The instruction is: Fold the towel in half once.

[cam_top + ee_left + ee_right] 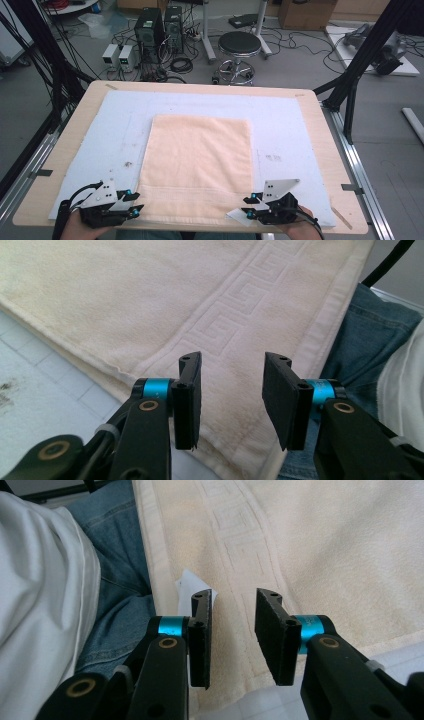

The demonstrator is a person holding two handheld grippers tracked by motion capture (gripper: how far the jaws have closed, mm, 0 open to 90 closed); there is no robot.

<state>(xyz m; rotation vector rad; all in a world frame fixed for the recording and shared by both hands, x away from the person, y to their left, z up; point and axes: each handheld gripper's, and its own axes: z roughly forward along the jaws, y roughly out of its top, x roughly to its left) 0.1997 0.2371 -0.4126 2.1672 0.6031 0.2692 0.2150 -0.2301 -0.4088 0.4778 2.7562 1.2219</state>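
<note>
Cream terry towel (pixel 197 167), folded flat into a tall rectangle, lying in the middle of a pale blue mat (pixel 280 107) on the wooden desk (pixel 320 130), near edge overhanging slightly toward the person's lap. Soft, limp and light by the look of it: no stiffness to carry its own shape, likely to sag and drape from whatever points are lifted, and more than one layer at the edges, so easy to catch only the top ply. Pile surface probably grippy rather than slippery; nothing fragile. Woven key-pattern band (pixel 225 320) and flat hem (pixel 325 315) along the near edge offer the firmest, thinnest bite. Best hold judged to be the two near corners, pinched through all layers at the hem, both sides lifted evenly to avoid skewing. Left gripper (pixel 231 390) poised over the near left corner, fingers (pixel 187 390) spread apart with bare towel showing between them, pinching nothing. Right gripper (pixel 234 630) over the near right corner beside a small white tag (pixel 187 587), fingers (pixel 272 632) likewise parted and empty. Blue jeans (pixel 117 595) and a white shirt (pixel 40 605) visible just past the hem; stool (pixel 239 46) and computer towers (pixel 160 27) on the floor beyond the desk.
</note>
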